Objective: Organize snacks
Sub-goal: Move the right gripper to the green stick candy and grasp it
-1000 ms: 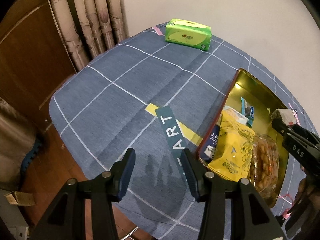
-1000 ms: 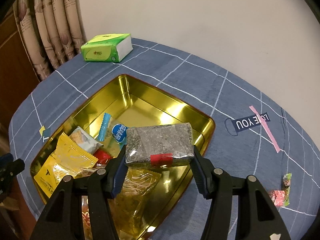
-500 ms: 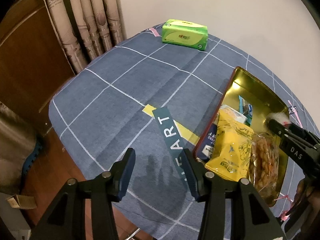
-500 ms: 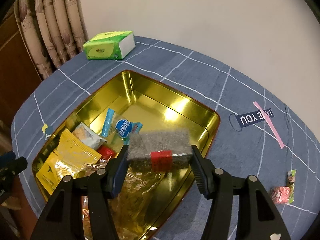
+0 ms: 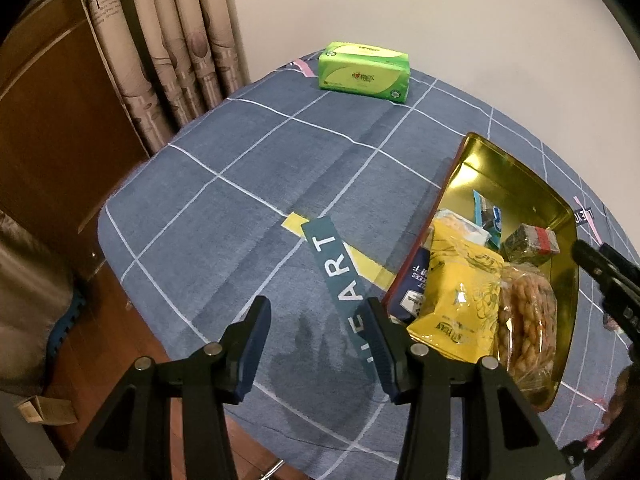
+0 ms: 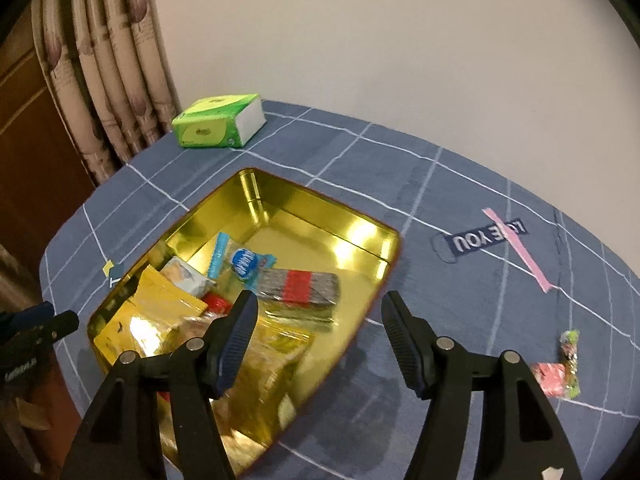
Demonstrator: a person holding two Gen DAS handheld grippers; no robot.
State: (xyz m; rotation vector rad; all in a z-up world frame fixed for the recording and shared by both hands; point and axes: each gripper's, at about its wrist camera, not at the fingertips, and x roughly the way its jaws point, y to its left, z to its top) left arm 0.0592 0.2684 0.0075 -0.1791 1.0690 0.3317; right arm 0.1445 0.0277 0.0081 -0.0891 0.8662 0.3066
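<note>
A: Your right gripper [image 6: 316, 334] has just been spreading its jaws; nothing sits between them, and the grey block with the red band [image 6: 298, 290] lies inside the gold tin [image 6: 320, 208].

B: Lift straight clear of the tin's near rim, then swing toward the small candies [image 6: 558, 364] on the cloth.

A: And your left gripper [image 5: 316, 346]?

B: Parted and empty over the blue tablecloth [image 5: 240, 200], with open cloth all around.

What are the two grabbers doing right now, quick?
Left gripper: open, holding nothing.
Right gripper: open, jaws just opened, nothing between them; grey snack block lies in the gold tin.
</note>
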